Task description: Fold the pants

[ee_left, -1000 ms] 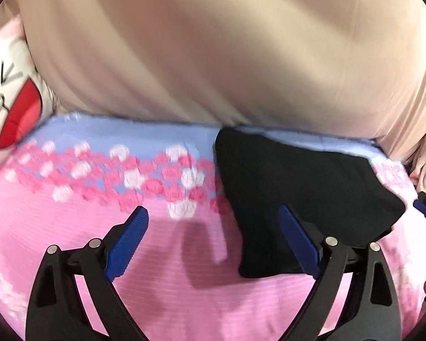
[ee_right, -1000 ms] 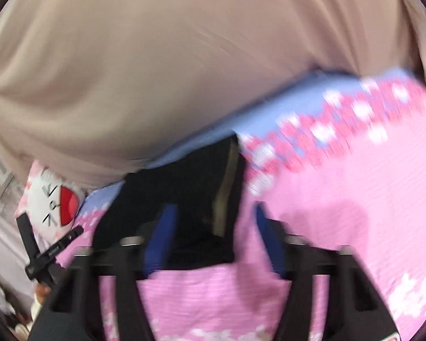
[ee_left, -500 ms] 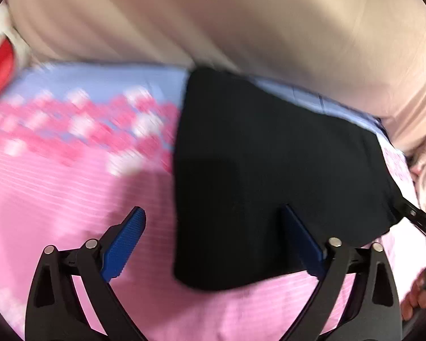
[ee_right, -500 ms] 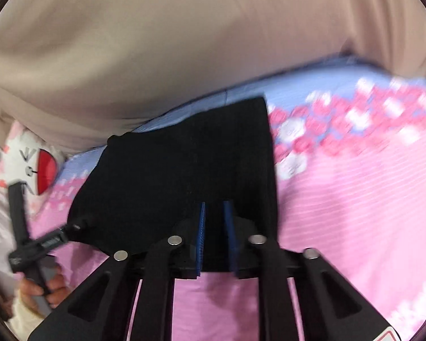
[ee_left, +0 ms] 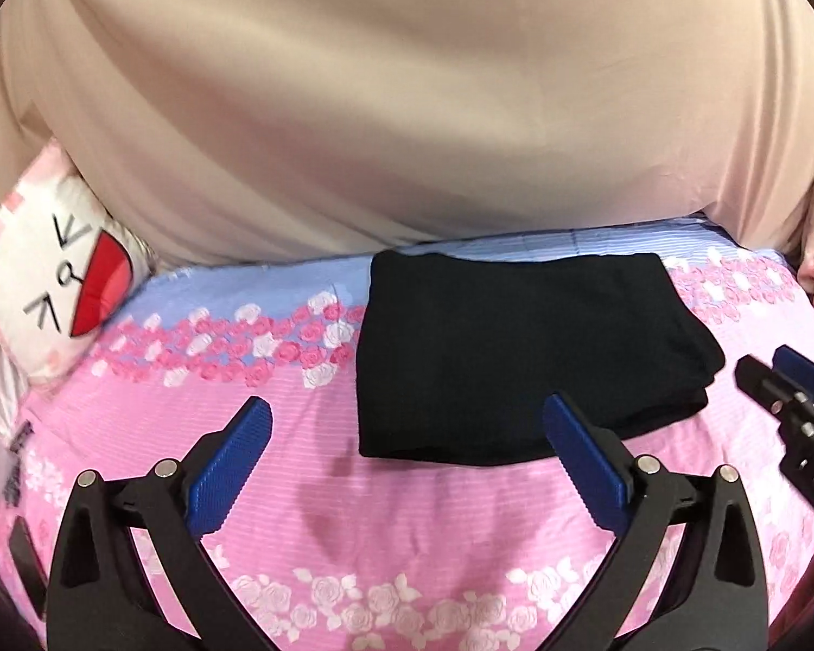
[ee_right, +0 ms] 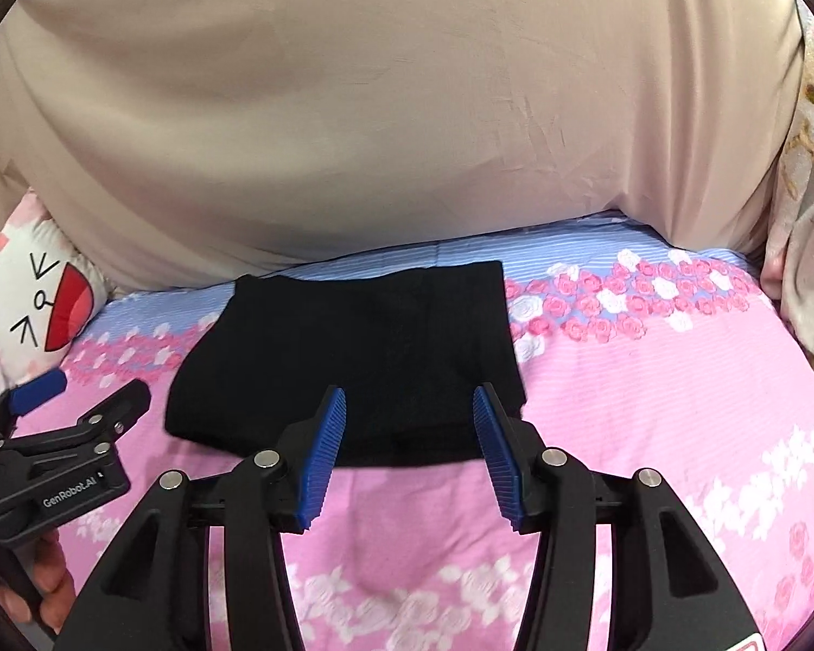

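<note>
The black pants [ee_left: 515, 358] lie folded in a flat rectangle on the pink rose-print bed sheet [ee_left: 407, 531]; they also show in the right wrist view [ee_right: 353, 358]. My left gripper [ee_left: 407, 434] is open and empty, just in front of the fold's near left edge. My right gripper [ee_right: 409, 423] is open and empty, just in front of the fold's near right edge. Each gripper shows at the side of the other's view: the right one [ee_left: 787, 396] and the left one [ee_right: 76, 407].
A beige fabric-covered headboard or cushion [ee_left: 407, 108] rises behind the bed. A white cartoon-face pillow [ee_left: 54, 282] lies at the left. A floral curtain [ee_right: 808, 217] hangs at the right. A blue band of sheet [ee_right: 570, 249] runs along the back.
My right gripper was shut on the pants half a second ago and has opened and pulled back. The pants now lie flat and folded. My left gripper has drawn back, open throughout.
</note>
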A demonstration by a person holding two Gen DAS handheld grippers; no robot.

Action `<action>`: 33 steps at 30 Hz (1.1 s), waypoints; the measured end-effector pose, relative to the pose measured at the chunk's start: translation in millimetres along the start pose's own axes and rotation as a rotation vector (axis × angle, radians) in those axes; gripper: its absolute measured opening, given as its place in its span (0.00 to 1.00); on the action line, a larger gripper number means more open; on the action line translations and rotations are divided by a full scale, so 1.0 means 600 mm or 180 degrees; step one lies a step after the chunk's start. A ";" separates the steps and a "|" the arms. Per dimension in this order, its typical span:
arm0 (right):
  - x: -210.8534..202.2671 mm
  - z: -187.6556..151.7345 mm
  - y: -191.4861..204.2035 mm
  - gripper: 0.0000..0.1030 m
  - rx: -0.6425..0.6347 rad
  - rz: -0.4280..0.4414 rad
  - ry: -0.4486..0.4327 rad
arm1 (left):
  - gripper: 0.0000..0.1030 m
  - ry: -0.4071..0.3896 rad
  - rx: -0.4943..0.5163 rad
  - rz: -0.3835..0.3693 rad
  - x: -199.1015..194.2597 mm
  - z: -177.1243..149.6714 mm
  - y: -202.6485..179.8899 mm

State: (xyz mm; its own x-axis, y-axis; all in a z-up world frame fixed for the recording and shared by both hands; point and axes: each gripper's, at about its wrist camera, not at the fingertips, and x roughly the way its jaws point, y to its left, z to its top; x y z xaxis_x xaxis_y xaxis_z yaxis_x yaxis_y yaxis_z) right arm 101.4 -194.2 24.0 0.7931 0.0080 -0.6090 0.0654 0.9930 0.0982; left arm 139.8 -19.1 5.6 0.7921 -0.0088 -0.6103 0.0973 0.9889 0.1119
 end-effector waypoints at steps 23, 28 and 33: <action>-0.062 -0.034 0.015 0.49 0.0035 0.0037 -0.0034 | 0.95 0.0000 0.0067 -0.0079 -0.078 -0.044 -0.030; -0.061 -0.035 0.020 0.49 0.0023 0.0050 -0.0022 | 0.95 -0.0023 0.0109 -0.0024 -0.081 -0.046 -0.034; -0.060 -0.036 0.023 0.49 0.0006 0.0047 -0.0013 | 0.95 0.0004 0.0052 -0.0037 -0.079 -0.045 -0.027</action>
State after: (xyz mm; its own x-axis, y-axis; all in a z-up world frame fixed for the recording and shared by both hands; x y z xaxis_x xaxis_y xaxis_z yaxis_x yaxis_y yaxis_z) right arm 61.0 -178.2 30.2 0.7966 0.0222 -0.6042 0.0548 0.9926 0.1087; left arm 84.3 -30.8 11.3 0.7900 -0.0199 -0.6127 0.1162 0.9862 0.1178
